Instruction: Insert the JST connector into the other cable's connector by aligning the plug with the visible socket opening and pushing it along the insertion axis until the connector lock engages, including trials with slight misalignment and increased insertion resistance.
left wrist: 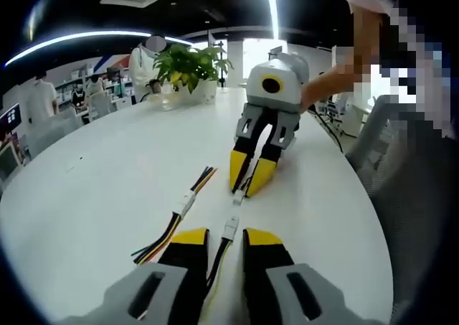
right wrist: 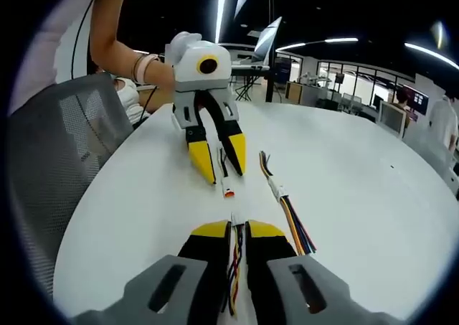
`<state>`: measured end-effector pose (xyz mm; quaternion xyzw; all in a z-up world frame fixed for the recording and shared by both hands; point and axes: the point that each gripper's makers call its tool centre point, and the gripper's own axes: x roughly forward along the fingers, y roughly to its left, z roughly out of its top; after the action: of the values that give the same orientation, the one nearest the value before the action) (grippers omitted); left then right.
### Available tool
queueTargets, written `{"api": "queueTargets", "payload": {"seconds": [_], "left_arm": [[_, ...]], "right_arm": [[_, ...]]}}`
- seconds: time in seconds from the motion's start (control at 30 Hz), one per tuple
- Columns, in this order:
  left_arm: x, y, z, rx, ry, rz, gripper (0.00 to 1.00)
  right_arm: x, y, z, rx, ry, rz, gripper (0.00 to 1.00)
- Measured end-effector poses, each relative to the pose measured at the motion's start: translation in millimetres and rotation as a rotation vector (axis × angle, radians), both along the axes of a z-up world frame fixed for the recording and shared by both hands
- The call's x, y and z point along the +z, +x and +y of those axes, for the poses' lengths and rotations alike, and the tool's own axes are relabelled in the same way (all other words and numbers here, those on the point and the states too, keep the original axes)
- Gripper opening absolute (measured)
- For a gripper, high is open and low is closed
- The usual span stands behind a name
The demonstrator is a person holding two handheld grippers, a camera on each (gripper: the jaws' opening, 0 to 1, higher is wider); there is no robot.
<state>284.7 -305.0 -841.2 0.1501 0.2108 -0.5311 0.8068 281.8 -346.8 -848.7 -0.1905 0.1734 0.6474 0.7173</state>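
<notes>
Left tool [left wrist: 219, 239] grips cable with white plug [left wrist: 230, 228] at 12 o'clock. Right tool [left wrist: 249, 178] opposite pinches second cable, its socket [left wrist: 237, 196] just apart from plug. Spare joined cable [left wrist: 179, 214] lies at 10 o'clock on white bench [left wrist: 107, 189]. Potted plant [left wrist: 190, 67] far back.

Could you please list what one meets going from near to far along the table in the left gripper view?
Left hand-held gripper holding a cable → its white connector → the other cable's connector → right hand-held gripper → potted plant at the table's far edge.
</notes>
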Motion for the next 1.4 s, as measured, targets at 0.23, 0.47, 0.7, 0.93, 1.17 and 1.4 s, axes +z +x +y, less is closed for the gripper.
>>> {"api": "queueTargets", "payload": {"seconds": [0.23,0.47,0.7,0.93,1.17,1.4], "left_arm": [[0.0,-4.8,-1.3,-0.012,0.002,-0.017,0.09],[0.1,-5.0,-3.8,-0.010,-0.020,-0.011,0.03],[0.2,-3.6,-5.5,-0.001,-0.046,-0.014,0.01],[-0.7,-1.8,-7.2,0.008,-0.034,-0.004,0.00],[-1.9,-2.6,-8.7,-0.009,-0.003,-0.006,0.00],[1.7,0.0,-10.2,-0.020,0.012,0.011,0.00]], "right_arm": [[0.5,-0.8,0.3,-0.010,0.007,0.014,0.05],[0.3,0.1,-0.1,-0.017,0.008,0.022,0.05],[0.1,0.4,0.0,-0.025,0.010,0.034,0.04],[1.1,-1.0,2.7,-0.036,0.009,0.065,0.04],[4.4,-7.5,6.7,-0.001,-0.019,0.072,0.04],[9.4,-2.0,8.1,0.037,-0.067,0.088,0.03]]}}
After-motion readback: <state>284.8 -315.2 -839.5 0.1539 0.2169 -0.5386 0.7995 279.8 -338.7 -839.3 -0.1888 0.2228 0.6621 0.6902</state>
